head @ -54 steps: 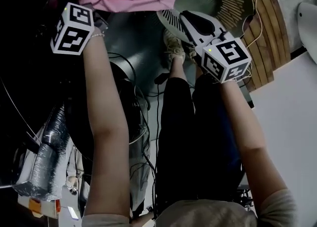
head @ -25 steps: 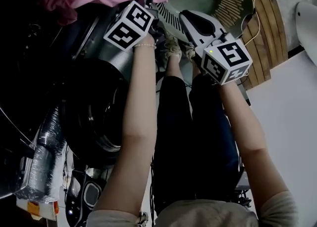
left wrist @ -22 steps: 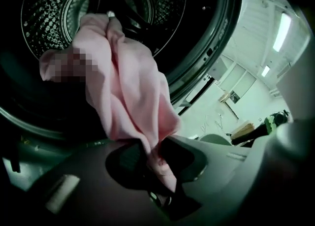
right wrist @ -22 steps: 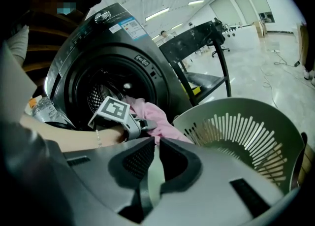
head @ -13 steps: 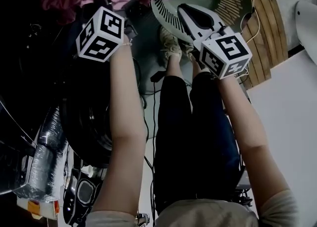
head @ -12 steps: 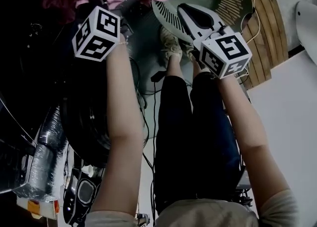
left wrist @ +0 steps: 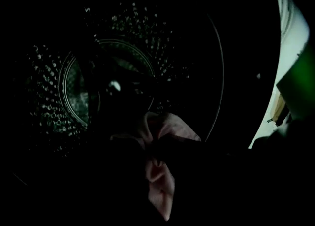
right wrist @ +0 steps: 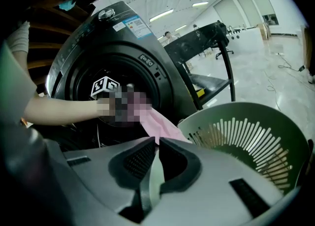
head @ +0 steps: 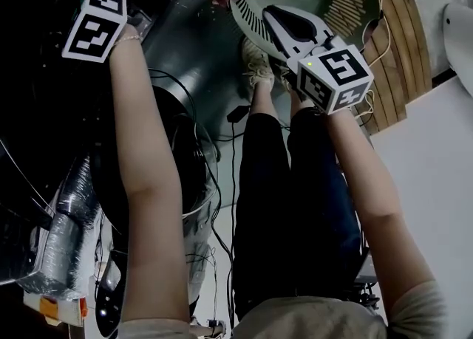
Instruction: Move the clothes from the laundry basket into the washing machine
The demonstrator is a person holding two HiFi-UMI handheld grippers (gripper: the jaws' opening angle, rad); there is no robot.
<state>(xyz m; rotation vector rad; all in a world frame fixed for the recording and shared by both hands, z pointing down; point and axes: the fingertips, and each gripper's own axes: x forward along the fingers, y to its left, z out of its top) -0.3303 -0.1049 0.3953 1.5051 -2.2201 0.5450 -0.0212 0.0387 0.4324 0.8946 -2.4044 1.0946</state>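
Pink cloth [left wrist: 161, 190], probably soft, light and floppy, bunched at the mouth of the washing machine [left wrist: 69, 97]; best taken by a thick fold. Pinched in the left gripper [left wrist: 153, 153], jaws just closed, then eased slightly. Basket [right wrist: 256, 136] rim clamped in the right gripper [right wrist: 156, 158].

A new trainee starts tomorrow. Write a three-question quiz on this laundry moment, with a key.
1. True or false: the laundry basket is piled with clothes.
2. The left gripper holds: A) a cable, B) a pink garment, C) nothing?
3. Fill in: the right gripper is clamped on the basket's ____.
Key: 1 false. 2 B; its jaws have just been closing, with the cloth between them. 3 rim.
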